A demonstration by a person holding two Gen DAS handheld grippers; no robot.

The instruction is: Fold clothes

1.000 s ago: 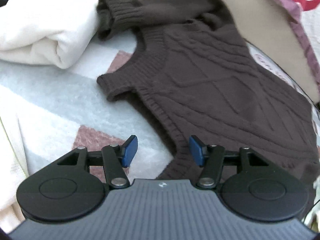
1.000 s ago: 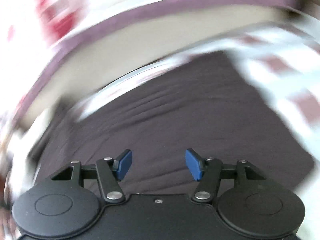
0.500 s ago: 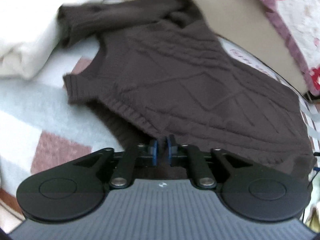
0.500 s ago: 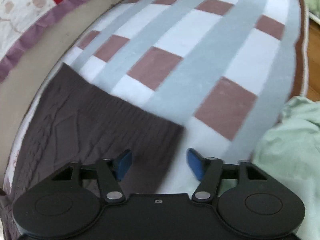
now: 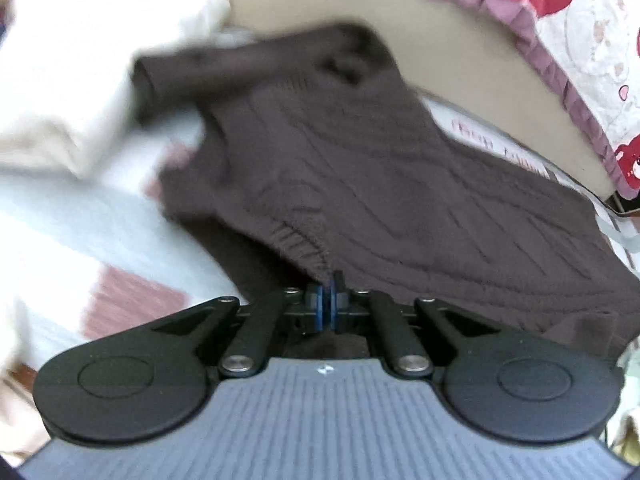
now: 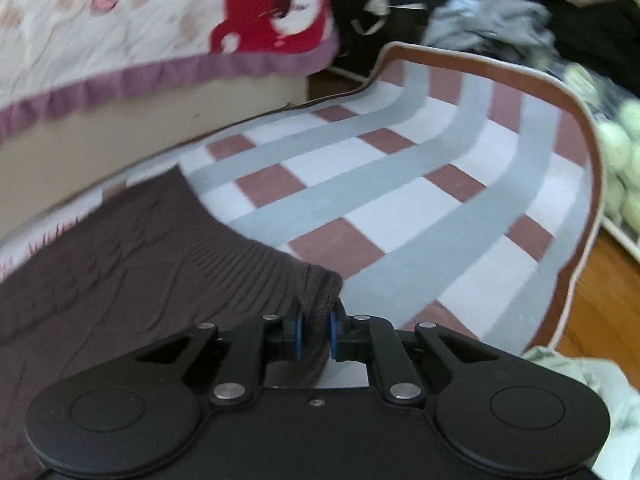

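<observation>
A dark brown cable-knit sweater (image 5: 400, 184) lies spread on a checked rug (image 5: 100, 232). My left gripper (image 5: 329, 312) is shut on the ribbed edge of its near armhole, and the cloth rises in a small peak there. One sleeve (image 5: 208, 68) lies folded across the top. In the right wrist view, the same brown sweater (image 6: 120, 256) fills the lower left. My right gripper (image 6: 315, 336) is shut on the near corner of its ribbed hem, with knit bunched between the blue pads.
A cream garment (image 5: 80, 80) lies at the left of the sweater. A bed's beige side (image 6: 100, 144) and a quilt with red prints (image 6: 180, 20) run along the back. A pale green cloth (image 6: 600, 392) sits at the rug's right, beside wood floor (image 6: 608, 288). Dark clothes (image 6: 500, 8) pile beyond.
My left gripper closed on the armhole edge and has lifted it slightly. My right gripper swung over to the hem corner and closed on it.
</observation>
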